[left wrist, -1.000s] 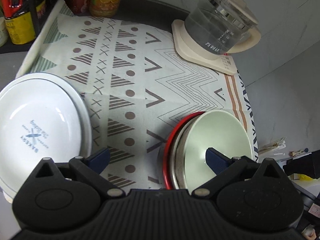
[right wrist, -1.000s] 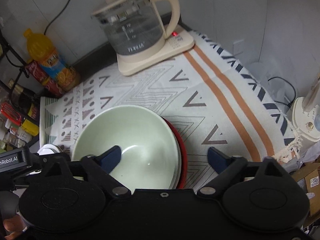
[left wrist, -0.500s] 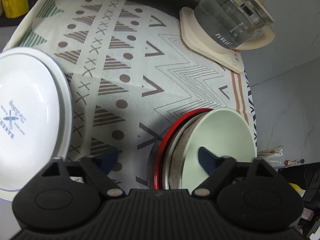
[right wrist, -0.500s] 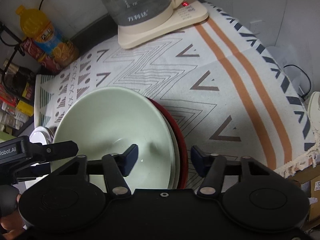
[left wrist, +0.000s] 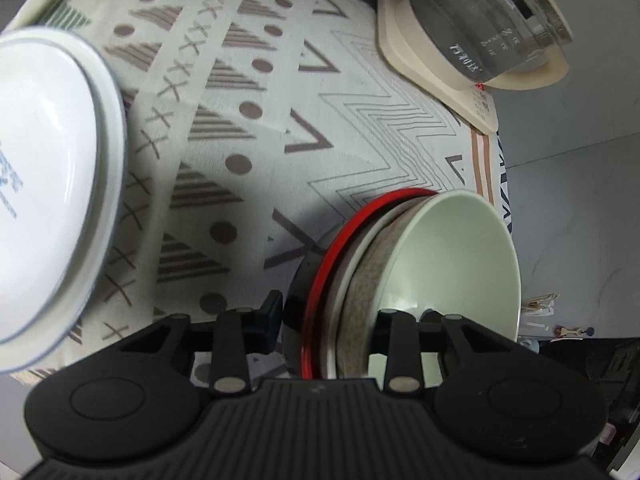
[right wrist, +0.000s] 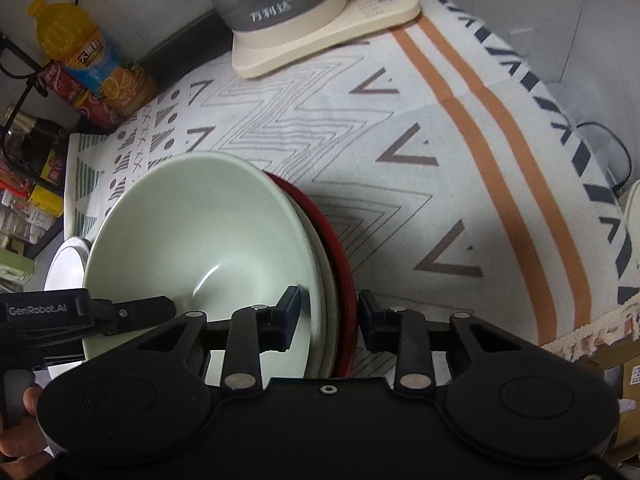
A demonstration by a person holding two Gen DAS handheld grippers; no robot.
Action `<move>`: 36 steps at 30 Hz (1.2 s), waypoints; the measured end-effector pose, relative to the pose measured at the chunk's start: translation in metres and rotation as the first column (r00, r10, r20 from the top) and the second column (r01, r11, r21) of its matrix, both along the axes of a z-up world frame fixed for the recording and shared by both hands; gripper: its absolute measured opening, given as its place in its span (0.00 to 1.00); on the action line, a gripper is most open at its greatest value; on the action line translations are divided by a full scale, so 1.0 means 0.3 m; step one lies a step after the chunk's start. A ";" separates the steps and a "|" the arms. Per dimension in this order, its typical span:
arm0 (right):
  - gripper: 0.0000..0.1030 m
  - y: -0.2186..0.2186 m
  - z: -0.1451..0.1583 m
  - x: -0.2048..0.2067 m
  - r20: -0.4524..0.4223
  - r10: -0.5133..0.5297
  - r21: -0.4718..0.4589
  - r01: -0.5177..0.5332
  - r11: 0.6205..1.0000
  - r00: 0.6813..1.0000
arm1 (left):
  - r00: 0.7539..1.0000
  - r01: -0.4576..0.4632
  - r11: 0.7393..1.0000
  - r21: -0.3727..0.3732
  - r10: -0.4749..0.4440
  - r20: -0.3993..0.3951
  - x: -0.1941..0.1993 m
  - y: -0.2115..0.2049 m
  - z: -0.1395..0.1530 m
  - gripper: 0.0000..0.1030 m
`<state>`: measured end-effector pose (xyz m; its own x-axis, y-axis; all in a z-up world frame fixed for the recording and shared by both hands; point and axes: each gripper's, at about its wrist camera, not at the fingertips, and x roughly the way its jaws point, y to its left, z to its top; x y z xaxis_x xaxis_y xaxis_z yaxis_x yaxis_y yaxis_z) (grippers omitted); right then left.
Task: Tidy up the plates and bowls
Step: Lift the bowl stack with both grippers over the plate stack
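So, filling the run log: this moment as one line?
left gripper: jaws just closing, bowl stack rim between | right gripper: same | grip: unconfirmed

Left gripper (left wrist: 326, 316) just closing around rims of nested stack: red-rimmed bowl (left wrist: 320, 280) outermost, speckled bowl (left wrist: 360, 300), pale green bowl (left wrist: 452, 264) innermost. White plates (left wrist: 48, 184) at left on patterned cloth (left wrist: 260, 120); glass kettle (left wrist: 480, 28) beyond.

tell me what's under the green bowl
The green bowl sits nested on a speckled bowl, a white dish rim, and a red-rimmed bowl at the bottom. Their insides are covered.
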<state>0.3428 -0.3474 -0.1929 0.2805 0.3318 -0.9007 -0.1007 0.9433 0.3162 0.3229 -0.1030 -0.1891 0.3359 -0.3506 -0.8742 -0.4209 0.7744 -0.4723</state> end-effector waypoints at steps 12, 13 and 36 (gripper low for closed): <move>0.29 0.009 0.039 -0.005 0.022 -0.009 0.034 0.009 0.999 1.000 | 0.998 0.033 0.999 0.026 -0.035 0.055 -0.013 0.028 0.041 0.33; 0.29 0.016 0.046 -0.006 0.028 -0.011 0.034 0.010 0.999 1.000 | 0.998 0.028 0.999 0.027 -0.030 0.059 -0.017 0.035 0.048 0.33; 0.29 0.279 0.196 0.027 0.150 0.105 0.130 -0.125 0.984 0.983 | 0.974 -0.155 0.985 0.077 0.140 0.177 -0.120 0.316 0.266 0.33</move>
